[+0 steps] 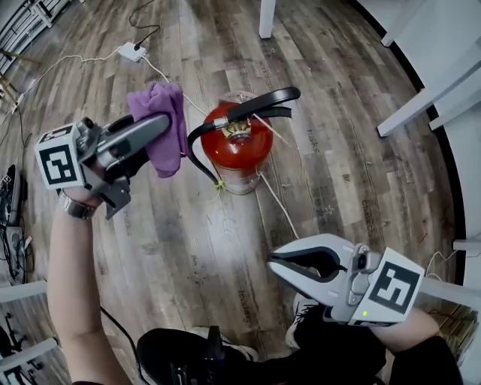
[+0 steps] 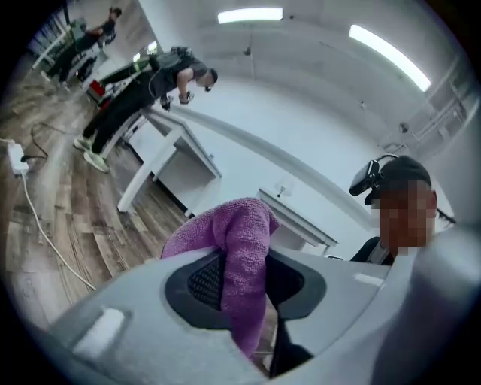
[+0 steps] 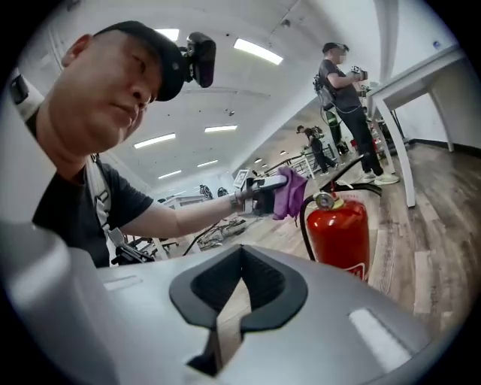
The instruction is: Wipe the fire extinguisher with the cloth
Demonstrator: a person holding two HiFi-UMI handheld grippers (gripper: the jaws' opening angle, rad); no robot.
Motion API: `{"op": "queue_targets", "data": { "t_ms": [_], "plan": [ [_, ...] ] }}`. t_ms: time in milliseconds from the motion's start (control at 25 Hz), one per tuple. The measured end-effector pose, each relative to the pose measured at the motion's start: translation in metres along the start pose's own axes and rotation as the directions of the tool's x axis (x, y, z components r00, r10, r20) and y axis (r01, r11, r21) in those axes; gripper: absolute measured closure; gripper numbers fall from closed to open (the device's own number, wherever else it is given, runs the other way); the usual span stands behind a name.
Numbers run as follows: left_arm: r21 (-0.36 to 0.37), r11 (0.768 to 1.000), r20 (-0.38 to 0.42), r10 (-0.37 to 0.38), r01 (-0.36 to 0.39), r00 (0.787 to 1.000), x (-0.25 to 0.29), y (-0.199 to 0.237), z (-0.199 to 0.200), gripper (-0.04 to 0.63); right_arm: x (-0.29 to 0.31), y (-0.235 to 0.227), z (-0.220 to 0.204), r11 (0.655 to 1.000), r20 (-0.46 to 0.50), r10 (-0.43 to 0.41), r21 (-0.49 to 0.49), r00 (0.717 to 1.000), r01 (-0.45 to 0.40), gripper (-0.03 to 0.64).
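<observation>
A red fire extinguisher (image 1: 239, 147) with a black handle and hose stands upright on the wood floor; the right gripper view has it (image 3: 338, 233) to the right of centre. My left gripper (image 1: 161, 129) is shut on a purple cloth (image 1: 159, 113), held up just left of the extinguisher's top and apart from it. In the left gripper view the cloth (image 2: 242, 241) hangs bunched between the pads of the left gripper (image 2: 244, 297). My right gripper (image 1: 272, 265) hovers nearer me, right of the extinguisher, shut with nothing in it; its tips meet in its own view (image 3: 218, 338).
A white power strip (image 1: 132, 52) with cables lies on the floor behind. A thin cord runs past the extinguisher. A white table leg (image 1: 267, 19) stands at the back and white tables (image 1: 428, 98) at the right. Other people (image 3: 346, 90) work further off.
</observation>
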State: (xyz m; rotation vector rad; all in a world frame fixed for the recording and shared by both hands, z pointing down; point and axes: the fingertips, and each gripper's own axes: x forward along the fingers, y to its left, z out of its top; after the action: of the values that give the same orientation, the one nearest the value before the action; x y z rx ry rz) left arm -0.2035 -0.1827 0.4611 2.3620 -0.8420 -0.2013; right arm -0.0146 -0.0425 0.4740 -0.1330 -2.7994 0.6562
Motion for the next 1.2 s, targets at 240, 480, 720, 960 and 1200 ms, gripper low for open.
{"op": "queue_targets", "data": {
  "t_ms": [240,480,720,960,1200],
  "plan": [
    [-0.262,0.959,-0.109,-0.144,0.112,0.984,0.049,0.047,-0.001,0.499,-0.01,-0.008,0.002,0.999,0.003,-0.012,0.041,1.0,0.012,0.614],
    [-0.389,0.92,-0.131,-0.111,0.052,0.985,0.072,0.098,-0.049,0.495,-0.021,-0.011,0.01,0.997,0.025,-0.006,0.075,1.0,0.004,0.614],
    [-0.482,0.876,-0.173,-0.089,-0.005,0.981,0.081,0.15,-0.122,0.497,-0.025,-0.018,0.005,0.997,-0.006,-0.016,0.074,1.0,0.017,0.614],
    [-0.533,0.838,-0.147,0.043,-0.116,0.988,0.081,0.215,-0.209,0.499,-0.022,-0.022,0.006,0.996,-0.019,-0.03,0.087,0.999,0.032,0.614],
    [-0.496,0.767,-0.251,0.322,-0.407,0.913,0.063,0.282,-0.312,0.5,-0.023,-0.025,0.006,0.997,-0.049,-0.06,0.046,0.997,0.063,0.614]
  ]
}}
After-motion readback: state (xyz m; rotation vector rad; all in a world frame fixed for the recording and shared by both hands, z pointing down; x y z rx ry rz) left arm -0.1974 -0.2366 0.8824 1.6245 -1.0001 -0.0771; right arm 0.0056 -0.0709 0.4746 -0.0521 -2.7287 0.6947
